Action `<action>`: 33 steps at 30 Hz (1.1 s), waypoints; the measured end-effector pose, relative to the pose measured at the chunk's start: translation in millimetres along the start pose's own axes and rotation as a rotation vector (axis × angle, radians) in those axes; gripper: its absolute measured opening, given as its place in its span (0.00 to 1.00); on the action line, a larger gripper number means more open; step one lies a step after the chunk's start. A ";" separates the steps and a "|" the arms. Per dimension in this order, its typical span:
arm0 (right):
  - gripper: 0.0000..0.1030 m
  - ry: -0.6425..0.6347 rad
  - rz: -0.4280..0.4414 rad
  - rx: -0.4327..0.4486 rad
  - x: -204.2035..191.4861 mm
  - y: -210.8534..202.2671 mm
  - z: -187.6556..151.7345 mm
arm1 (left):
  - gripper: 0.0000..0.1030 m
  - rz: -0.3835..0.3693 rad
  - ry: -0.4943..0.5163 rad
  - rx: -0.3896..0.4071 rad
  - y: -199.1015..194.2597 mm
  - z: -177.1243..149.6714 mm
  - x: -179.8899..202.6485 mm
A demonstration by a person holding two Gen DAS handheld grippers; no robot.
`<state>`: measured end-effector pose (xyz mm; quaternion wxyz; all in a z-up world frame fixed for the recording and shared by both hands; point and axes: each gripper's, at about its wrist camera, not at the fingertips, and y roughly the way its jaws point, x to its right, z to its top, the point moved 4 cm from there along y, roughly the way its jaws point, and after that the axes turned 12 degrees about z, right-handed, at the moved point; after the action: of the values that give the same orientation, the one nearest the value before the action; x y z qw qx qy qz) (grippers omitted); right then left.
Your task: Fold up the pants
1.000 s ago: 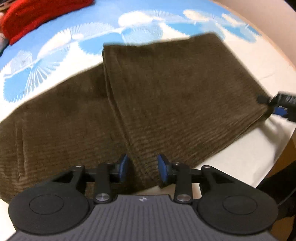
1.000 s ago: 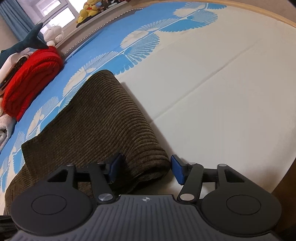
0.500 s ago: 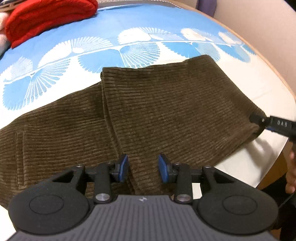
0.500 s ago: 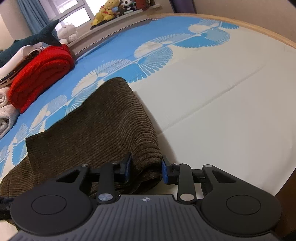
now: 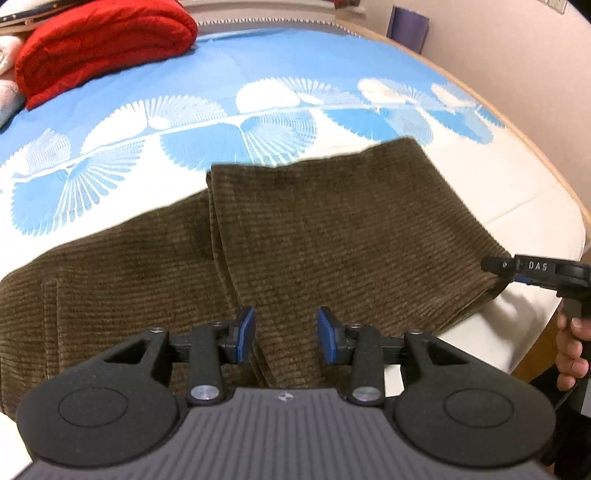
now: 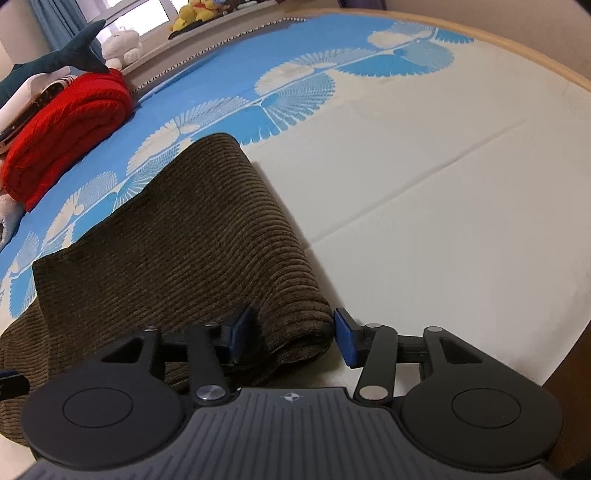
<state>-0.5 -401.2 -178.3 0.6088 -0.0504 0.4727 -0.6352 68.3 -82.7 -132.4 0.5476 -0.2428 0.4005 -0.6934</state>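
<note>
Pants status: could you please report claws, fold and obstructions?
Left claw open over pants. Right claw just opening, fold edge between jaws. Red blanket far off.

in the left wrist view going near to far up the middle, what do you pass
left gripper → brown corduroy pants → white and blue patterned bedsheet → bed's far edge trim
</note>
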 end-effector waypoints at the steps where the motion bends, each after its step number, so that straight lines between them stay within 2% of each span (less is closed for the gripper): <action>1: 0.36 -0.009 0.002 0.003 -2.1 -1.9 1.7 | 0.40 -0.006 -0.014 0.008 -3.9 1.3 -2.0; 4: 0.30 -0.066 -0.009 0.032 -19.8 -12.9 6.8 | 0.40 -0.029 -0.061 0.026 -13.9 3.7 -11.2; 8: 0.26 -0.230 -0.023 0.093 -71.2 -34.7 16.5 | 0.43 -0.049 -0.071 0.057 -32.4 11.9 -21.6; 10: 0.26 -0.350 -0.005 0.117 -102.0 -45.0 19.0 | 0.52 -0.101 -0.060 0.088 -48.7 26.8 -30.6; 12: 0.26 -0.494 0.034 0.136 -137.8 -56.4 18.1 | 0.69 -0.142 -0.062 0.127 -64.5 47.4 -44.7; 14: 0.25 -0.632 0.068 0.150 -170.6 -64.7 10.5 | 0.75 -0.158 -0.075 0.161 -73.7 64.7 -55.7; 16: 0.25 -0.750 0.106 0.154 -200.4 -68.2 -0.2 | 0.82 -0.222 -0.107 0.172 -73.8 77.7 -64.4; 18: 0.26 -0.845 0.141 0.148 -222.4 -67.8 -11.5 | 0.83 -0.340 -0.172 0.146 -62.6 77.9 -72.6; 19: 0.26 -0.887 0.154 0.145 -232.3 -66.1 -18.0 | 0.83 -0.414 -0.221 0.094 -51.9 73.7 -75.6; 20: 0.26 -0.932 0.167 0.140 -240.4 -63.9 -25.8 | 0.83 -0.446 -0.254 -0.005 -38.5 71.7 -74.5; 21: 0.26 -0.987 0.178 0.139 -247.4 -62.4 -34.2 | 0.83 -0.448 -0.264 -0.050 -31.1 71.9 -72.0; 24: 0.26 -1.098 0.208 0.133 -258.9 -57.9 -54.4 | 0.83 -0.422 -0.206 -0.041 -19.0 78.9 -58.7; 27: 0.25 -1.133 0.233 0.119 -264.4 -55.3 -64.5 | 0.83 -0.423 -0.256 -0.108 5.2 80.5 -54.3; 29: 0.25 -1.153 0.248 0.115 -268.2 -55.8 -68.2 | 0.81 -0.369 -0.285 -0.146 20.6 81.2 -56.6; 31: 0.25 -1.188 0.256 0.114 -270.5 -56.6 -71.5 | 0.76 -0.348 -0.289 -0.161 28.8 83.2 -52.4; 33: 0.25 -1.228 0.268 0.108 -270.1 -59.7 -76.6 | 0.65 -0.337 -0.286 -0.163 31.2 86.1 -48.9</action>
<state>-24.3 -149.4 -42.6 0.8452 -0.3153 0.0067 -0.4316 166.5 -63.4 -104.7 0.4536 -0.4454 0.3273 -0.6991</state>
